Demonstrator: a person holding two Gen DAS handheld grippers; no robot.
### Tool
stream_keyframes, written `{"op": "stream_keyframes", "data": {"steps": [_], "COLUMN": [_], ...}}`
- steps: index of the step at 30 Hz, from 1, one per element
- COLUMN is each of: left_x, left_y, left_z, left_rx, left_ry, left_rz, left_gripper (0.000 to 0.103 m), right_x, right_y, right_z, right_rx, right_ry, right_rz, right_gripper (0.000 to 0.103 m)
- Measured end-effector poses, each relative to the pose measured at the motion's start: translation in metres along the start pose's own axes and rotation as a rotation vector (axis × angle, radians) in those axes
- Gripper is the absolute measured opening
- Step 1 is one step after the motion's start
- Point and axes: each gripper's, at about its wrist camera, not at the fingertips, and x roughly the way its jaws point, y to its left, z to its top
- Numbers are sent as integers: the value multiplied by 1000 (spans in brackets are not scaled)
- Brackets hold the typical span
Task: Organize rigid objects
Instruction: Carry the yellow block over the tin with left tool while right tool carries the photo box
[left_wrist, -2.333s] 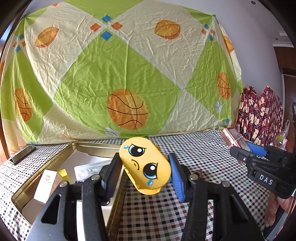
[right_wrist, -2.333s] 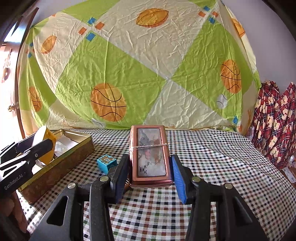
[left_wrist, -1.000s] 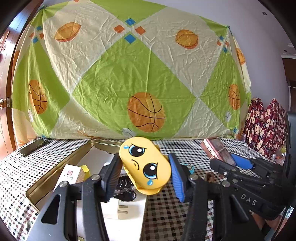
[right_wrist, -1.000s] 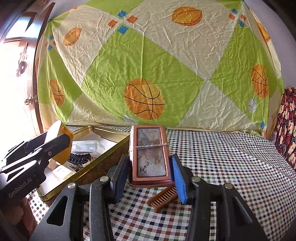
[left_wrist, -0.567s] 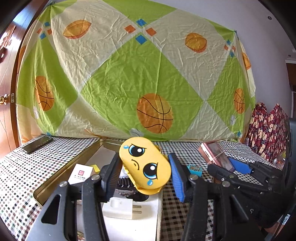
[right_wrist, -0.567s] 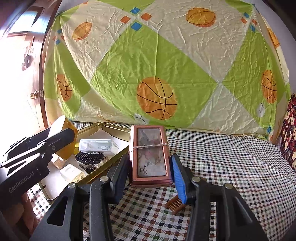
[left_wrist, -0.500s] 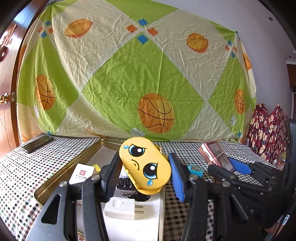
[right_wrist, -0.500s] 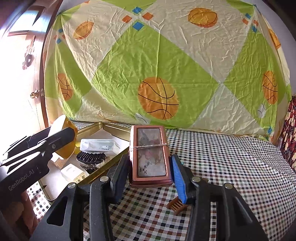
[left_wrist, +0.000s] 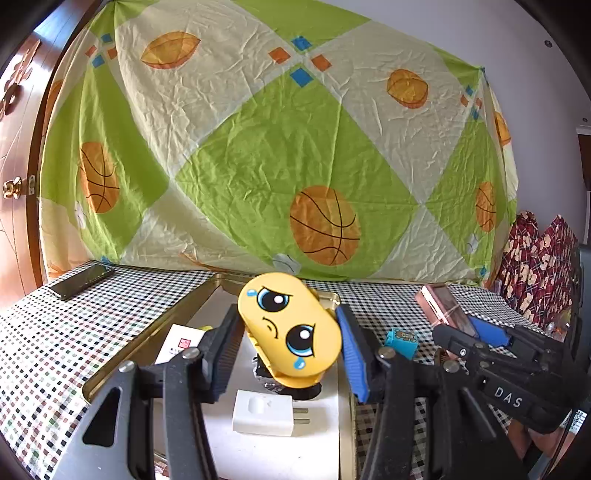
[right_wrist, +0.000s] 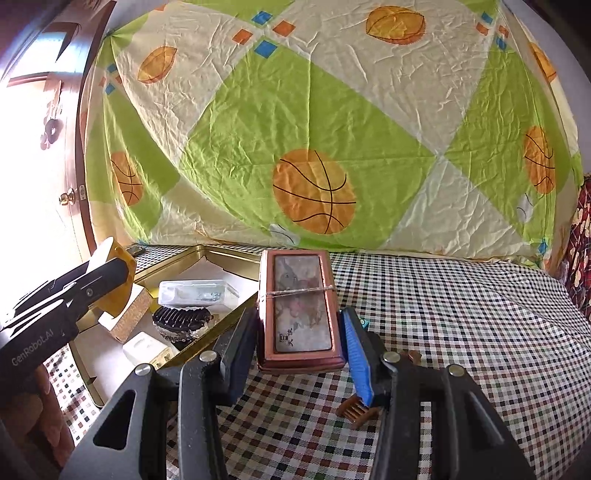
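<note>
My left gripper (left_wrist: 288, 332) is shut on a yellow oval case with a crying cartoon face (left_wrist: 288, 328) and holds it above the gold tin tray (left_wrist: 173, 314). My right gripper (right_wrist: 299, 332) is shut on a reddish-brown flat box tied with string (right_wrist: 299, 310), held above the checked tablecloth just right of the tray (right_wrist: 221, 325). The right gripper and its box (left_wrist: 443, 306) show at the right of the left wrist view. The left gripper with the yellow case (right_wrist: 114, 280) shows at the left of the right wrist view.
In the tray lie a white plug adapter (left_wrist: 264, 413), a black hair clip (right_wrist: 181, 321), a clear plastic box (right_wrist: 195, 291) and a small white carton (left_wrist: 177, 343). A blue cube (left_wrist: 400, 341) and a brown comb (right_wrist: 356, 410) lie on the cloth. A phone (left_wrist: 81, 282) lies far left.
Both grippers have moved left, keeping their objects. The left gripper now hangs over the tray's inside; the right gripper has come up to the tray's right wall.
</note>
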Motion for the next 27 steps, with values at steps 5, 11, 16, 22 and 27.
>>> {"op": "stream_keyframes", "data": {"steps": [5, 11, 16, 22, 27], "left_x": [0, -1, -1, 0, 4], "left_y": [3, 10, 17, 27, 34], "left_z": [1, 2, 3, 5, 8], "left_rx": [2, -5, -8, -13, -7], "left_ry": [5, 5, 8, 14, 29], "left_rz": [4, 14, 24, 44, 60], "left_gripper": [50, 50, 50, 50, 50], "right_x": [4, 9, 13, 17, 22], "right_y": [12, 27, 35, 45, 53], "right_z": [1, 2, 2, 3, 5], "right_rx": [-19, -45, -57, -80, -98], "right_ry": [-4, -2, 6, 12, 21], "right_rz": [16, 39, 49, 62, 76], "right_gripper": [48, 48, 48, 48, 48]}}
